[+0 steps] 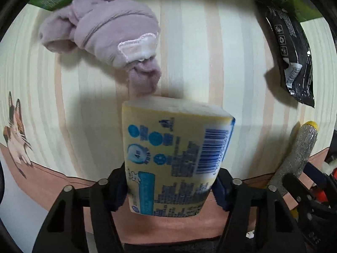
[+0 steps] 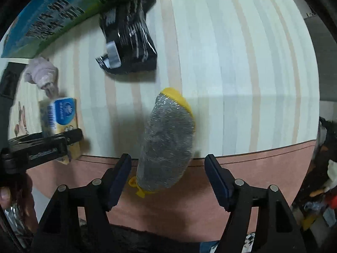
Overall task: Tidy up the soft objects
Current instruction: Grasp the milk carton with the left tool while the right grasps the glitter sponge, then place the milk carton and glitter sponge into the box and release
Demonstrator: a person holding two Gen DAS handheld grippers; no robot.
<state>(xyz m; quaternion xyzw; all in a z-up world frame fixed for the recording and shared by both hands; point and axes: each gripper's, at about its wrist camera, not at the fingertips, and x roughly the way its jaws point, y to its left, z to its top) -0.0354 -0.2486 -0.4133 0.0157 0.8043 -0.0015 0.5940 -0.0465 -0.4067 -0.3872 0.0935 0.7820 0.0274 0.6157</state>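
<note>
A yellow tissue pack (image 1: 174,147) with blue print stands on end between the fingers of my left gripper (image 1: 170,181), both pads pressing its sides. Beyond it lies a rolled mauve sock bundle (image 1: 105,27), its tail touching the pack's top edge. In the right wrist view, a silver mesh scrubber (image 2: 168,139) with yellow ends lies on the striped mat between the fingers of my right gripper (image 2: 168,162). That gripper is open: the left pad is near the scrubber and the right pad stands well apart. The pack (image 2: 61,113) and sock bundle (image 2: 42,73) appear far left there.
A black foil packet (image 2: 128,42) lies beyond the scrubber, against a green box (image 2: 63,14) at the back. The striped mat (image 2: 252,63) has a pink front border (image 2: 252,164) and a cat drawing (image 1: 16,139). Mixed clutter (image 2: 328,179) sits off the right edge.
</note>
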